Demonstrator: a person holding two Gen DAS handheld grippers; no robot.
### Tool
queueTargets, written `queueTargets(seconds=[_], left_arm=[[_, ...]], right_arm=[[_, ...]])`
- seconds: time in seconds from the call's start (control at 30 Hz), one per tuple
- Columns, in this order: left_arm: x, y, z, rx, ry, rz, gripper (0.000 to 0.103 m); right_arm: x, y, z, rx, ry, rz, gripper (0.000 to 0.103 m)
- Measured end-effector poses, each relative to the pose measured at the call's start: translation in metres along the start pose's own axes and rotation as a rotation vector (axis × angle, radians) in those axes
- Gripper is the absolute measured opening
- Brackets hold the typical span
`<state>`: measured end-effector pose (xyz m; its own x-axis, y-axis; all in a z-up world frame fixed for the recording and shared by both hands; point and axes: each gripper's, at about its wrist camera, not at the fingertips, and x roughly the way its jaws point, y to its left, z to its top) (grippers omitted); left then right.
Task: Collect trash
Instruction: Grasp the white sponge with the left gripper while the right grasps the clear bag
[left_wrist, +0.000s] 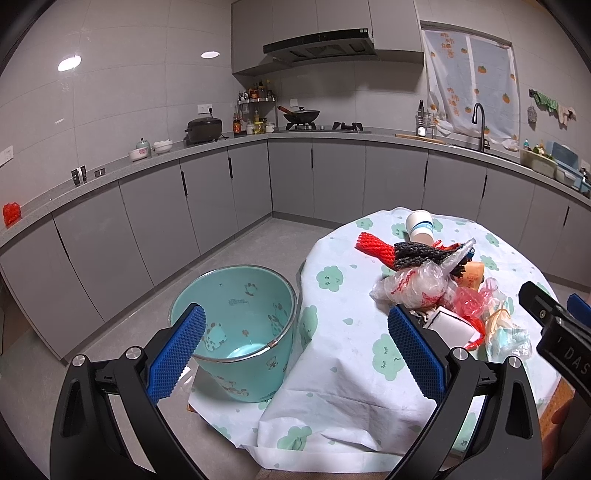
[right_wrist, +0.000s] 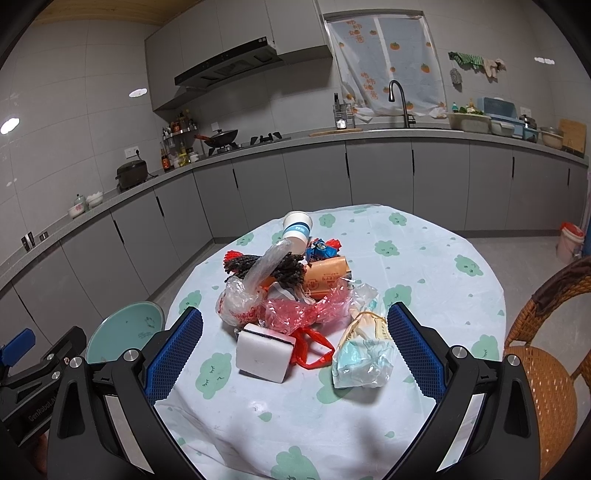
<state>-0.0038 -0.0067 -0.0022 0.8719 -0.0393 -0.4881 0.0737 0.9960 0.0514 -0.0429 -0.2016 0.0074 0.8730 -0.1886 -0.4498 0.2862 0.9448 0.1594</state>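
Here both grippers hang over the near edge of the table (right_wrist: 461, 236), jaws spread wide and holding nothing: the left gripper (left_wrist: 295, 354) sits between the teal bin (left_wrist: 236, 332) and the cloth's edge, the right gripper (right_wrist: 295, 354) faces the trash pile (right_wrist: 295, 291) head-on. The pile lies in the middle of the table, a loose tangle: a white sponge block (right_wrist: 264, 354) nearest, a red plastic bag (right_wrist: 312, 347) touching it, a crumpled pale wrapper (right_wrist: 364, 358) just beside, and farther back clear film, an orange packet (right_wrist: 327, 277), dark netting and a tipped paper cup (right_wrist: 297, 229). The bin stands on the floor just beside the table, below its left edge, open and seemingly empty.

The risks, as I judge them, come from the tangle. Pinching thin film may drag neighbours along and spill them off the cloth. The bag loop could snag the sponge. The cup, lying on its side, may roll away if nudged. A drop released too far right would miss the bin.
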Motion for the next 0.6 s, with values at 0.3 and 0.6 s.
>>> queueTargets(seconds=[0.3,0.6], left_arm=[[0.018,-0.005,-0.007,0.027,0.040,-0.049,0.097],[0.062,-0.029,-0.025,0.079,0.137,-0.152,0.097]], right_arm=[[0.014,-0.037,0.007,0.098,0.013,-0.077,0.099],[0.043,-0.087,0.002,0.155,0.114,-0.130,0.097]])
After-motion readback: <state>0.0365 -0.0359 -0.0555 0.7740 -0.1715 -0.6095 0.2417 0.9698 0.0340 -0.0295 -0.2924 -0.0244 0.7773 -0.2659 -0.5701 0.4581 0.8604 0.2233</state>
